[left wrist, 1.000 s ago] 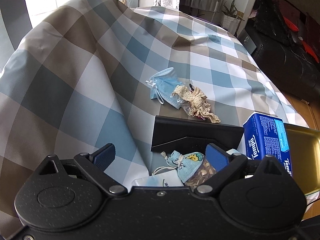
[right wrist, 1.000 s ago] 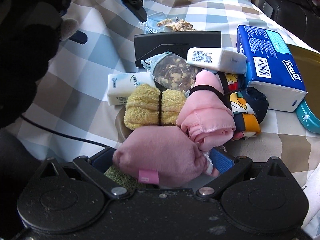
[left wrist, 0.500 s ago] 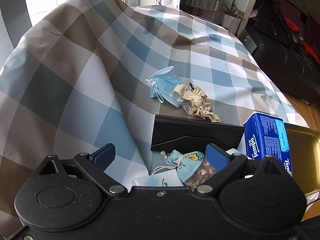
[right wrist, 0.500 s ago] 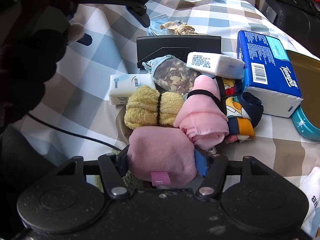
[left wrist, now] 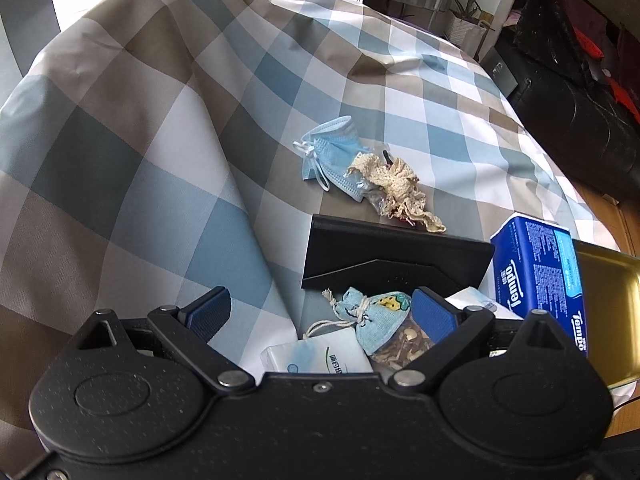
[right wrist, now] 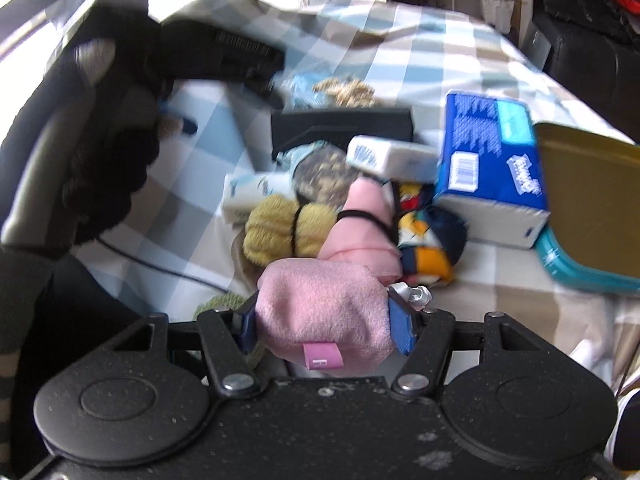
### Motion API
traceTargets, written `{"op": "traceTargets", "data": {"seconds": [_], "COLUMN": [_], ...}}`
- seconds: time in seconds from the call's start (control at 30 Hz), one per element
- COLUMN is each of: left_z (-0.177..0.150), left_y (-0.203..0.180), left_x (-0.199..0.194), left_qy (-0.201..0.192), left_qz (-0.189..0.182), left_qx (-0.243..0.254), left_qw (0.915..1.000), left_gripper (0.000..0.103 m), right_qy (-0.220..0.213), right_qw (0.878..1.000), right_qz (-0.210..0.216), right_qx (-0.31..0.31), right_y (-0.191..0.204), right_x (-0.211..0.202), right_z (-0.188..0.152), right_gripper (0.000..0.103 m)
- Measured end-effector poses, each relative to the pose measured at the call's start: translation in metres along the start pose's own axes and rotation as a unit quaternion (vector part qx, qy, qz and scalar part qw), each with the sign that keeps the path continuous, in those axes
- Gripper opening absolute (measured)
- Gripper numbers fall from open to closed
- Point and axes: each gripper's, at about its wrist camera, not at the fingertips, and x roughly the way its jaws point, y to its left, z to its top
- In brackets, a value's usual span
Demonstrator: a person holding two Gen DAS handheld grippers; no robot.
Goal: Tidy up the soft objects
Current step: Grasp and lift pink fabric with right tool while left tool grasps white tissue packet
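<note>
My right gripper (right wrist: 326,326) is shut on a pink plush bundle (right wrist: 320,312) with a pink tag, held just above the pile. Behind it lie a yellow towel roll (right wrist: 288,230), a pink cloth roll (right wrist: 364,220) with a black band, and a colourful sock ball (right wrist: 428,248). My left gripper (left wrist: 320,314) is open and empty, hovering above a blue sachet pouch (left wrist: 380,318) and a white tissue pack (left wrist: 320,356). A blue face mask (left wrist: 332,152) and a cream lace piece (left wrist: 396,184) lie further off on the checked cloth.
A black box (left wrist: 392,260) stands behind the pouch. A blue Tempo tissue pack (left wrist: 540,276) and a gold tray (left wrist: 608,304) are at the right. The left arm in a black sleeve (right wrist: 100,140) fills the left of the right wrist view. A dark sofa (left wrist: 580,112) is beyond the table.
My right gripper has shut on the pink plush bundle and lifted it a little, with the view blurred by motion. The left gripper has hardly moved.
</note>
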Motion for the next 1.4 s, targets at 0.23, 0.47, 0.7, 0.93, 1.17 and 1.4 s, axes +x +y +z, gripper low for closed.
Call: {"op": "traceTargets", "data": {"seconds": [0.23,0.47,0.7,0.93,1.17,1.4], "left_z": [-0.009,-0.017,-0.024,-0.029,-0.030,-0.033], "left_y": [-0.003,-0.004,-0.005,-0.015,-0.023,-0.016], "left_x": [0.012,0.024,0.035,0.044,0.056,0.057], "left_qy": [0.030,0.068,0.100,0.103,0.111,0.111], "left_qz": [0.015,0.008,0.011,0.029,0.052,0.077], "left_qx": [0.020,0.020,0.004,0.010,0.018,-0.001], "left_qw": [0.9993,0.9974,0.9949,0.9942,0.9923,0.9908], "left_gripper": [0.094,0.094,0.094,0.094,0.094,0.094], "right_qy": [-0.028,-0.061,-0.070,-0.064,-0.054,-0.050], "right_qw": [1.000,0.998,0.997,0.997,0.998,0.998], "right_qz": [0.007,0.022,0.014,-0.004,-0.006,-0.002], "right_qx": [-0.003,-0.027,-0.003,0.030,0.030,0.042], "right_y": [-0.016,-0.017,-0.032,-0.048,-0.049,-0.054], "right_x": [-0.011,-0.024,-0.024,-0.018,-0.012,-0.009], "right_z": [0.007,0.000,0.003,0.003,0.001,0.001], "right_gripper": [0.062,0.062,0.062,0.062,0.062,0.062]}}
